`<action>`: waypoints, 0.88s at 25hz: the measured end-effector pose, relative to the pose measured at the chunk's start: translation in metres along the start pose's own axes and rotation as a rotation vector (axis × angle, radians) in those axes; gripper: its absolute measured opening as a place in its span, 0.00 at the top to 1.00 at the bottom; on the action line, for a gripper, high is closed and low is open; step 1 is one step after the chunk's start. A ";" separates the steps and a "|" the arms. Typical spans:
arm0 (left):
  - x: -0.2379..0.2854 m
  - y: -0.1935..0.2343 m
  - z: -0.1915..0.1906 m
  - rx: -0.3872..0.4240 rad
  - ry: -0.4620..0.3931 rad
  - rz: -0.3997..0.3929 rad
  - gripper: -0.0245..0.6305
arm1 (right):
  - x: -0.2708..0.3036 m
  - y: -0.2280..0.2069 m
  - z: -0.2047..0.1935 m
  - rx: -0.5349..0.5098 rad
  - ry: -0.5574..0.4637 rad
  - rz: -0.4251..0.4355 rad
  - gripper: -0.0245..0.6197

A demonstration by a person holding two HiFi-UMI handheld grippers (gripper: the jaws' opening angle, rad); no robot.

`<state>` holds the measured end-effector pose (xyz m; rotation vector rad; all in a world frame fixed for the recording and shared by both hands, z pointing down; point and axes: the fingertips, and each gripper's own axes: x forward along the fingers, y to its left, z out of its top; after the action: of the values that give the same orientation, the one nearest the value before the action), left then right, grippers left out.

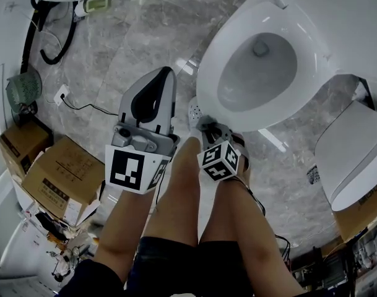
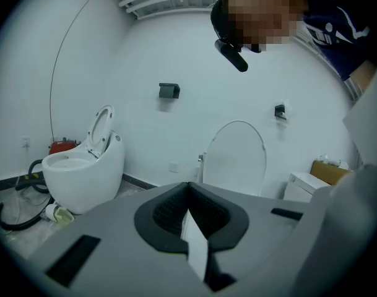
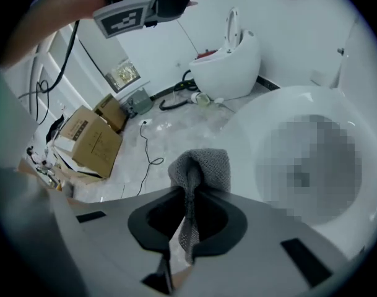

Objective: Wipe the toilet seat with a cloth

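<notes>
The white toilet seat (image 1: 210, 86) rings the open bowl at the upper right of the head view. My right gripper (image 1: 207, 124) is at the seat's front rim, shut on a grey knitted cloth (image 3: 200, 169). In the right gripper view the cloth sticks out of the jaws of my right gripper (image 3: 191, 193), with the toilet seat (image 3: 262, 125) just to its right. My left gripper (image 1: 165, 73) is held over the floor left of the toilet, its jaws together. In its own view my left gripper (image 2: 188, 193) holds nothing and points at a white wall.
Cardboard boxes (image 1: 61, 172) are stacked at the left, with a small fan (image 1: 21, 91) and a black hose (image 1: 55, 45) behind them. A second toilet (image 2: 83, 172) stands by the wall. A loose white toilet lid (image 1: 349, 159) lies at the right. Cables run over the marble floor.
</notes>
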<state>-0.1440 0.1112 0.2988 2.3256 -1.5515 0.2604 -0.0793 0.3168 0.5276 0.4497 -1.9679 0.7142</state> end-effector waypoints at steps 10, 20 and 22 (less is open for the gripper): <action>-0.005 0.011 0.003 -0.018 -0.011 0.032 0.94 | -0.062 -0.129 -0.054 0.164 0.044 -0.228 0.89; -0.007 0.017 0.000 -0.034 -0.012 0.048 0.94 | -0.028 -0.099 -0.016 0.066 0.072 -0.120 0.89; -0.007 0.019 0.001 -0.029 -0.011 0.046 0.94 | -0.013 -0.086 0.012 0.096 0.017 -0.085 0.89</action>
<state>-0.1644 0.1103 0.2993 2.2752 -1.6053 0.2354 -0.0313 0.2437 0.5372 0.5795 -1.8927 0.7579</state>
